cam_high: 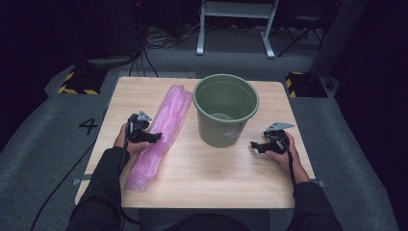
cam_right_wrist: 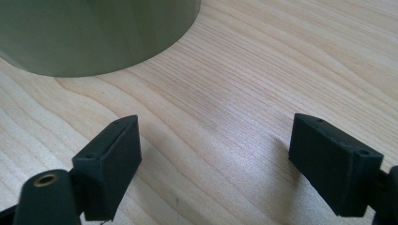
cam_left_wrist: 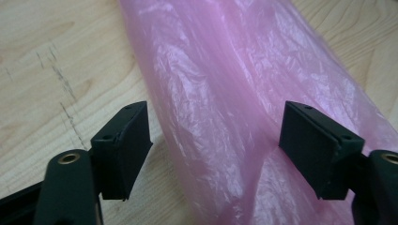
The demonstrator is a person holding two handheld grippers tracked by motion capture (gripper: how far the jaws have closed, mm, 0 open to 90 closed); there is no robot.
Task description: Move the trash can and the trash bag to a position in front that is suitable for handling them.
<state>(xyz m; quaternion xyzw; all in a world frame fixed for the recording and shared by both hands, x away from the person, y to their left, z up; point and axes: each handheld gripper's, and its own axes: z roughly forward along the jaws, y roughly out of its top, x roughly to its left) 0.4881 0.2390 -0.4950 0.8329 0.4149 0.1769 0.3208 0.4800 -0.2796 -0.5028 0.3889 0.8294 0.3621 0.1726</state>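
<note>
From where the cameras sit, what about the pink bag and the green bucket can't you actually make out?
- Pink plastic bag: which end is its opening; high view, too crumpled and small.
- Left gripper: whether either open jaw touches the bag; left gripper view, the film hides any contact.
- Green bucket: the pale patch on its bottom is too small to tell; high view. In the right gripper view the top edge cuts off its rim.

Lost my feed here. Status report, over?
Left gripper open, jaws astride pink bag. Right gripper open, holding nothing, beside green bucket. Nothing in the way.
</note>
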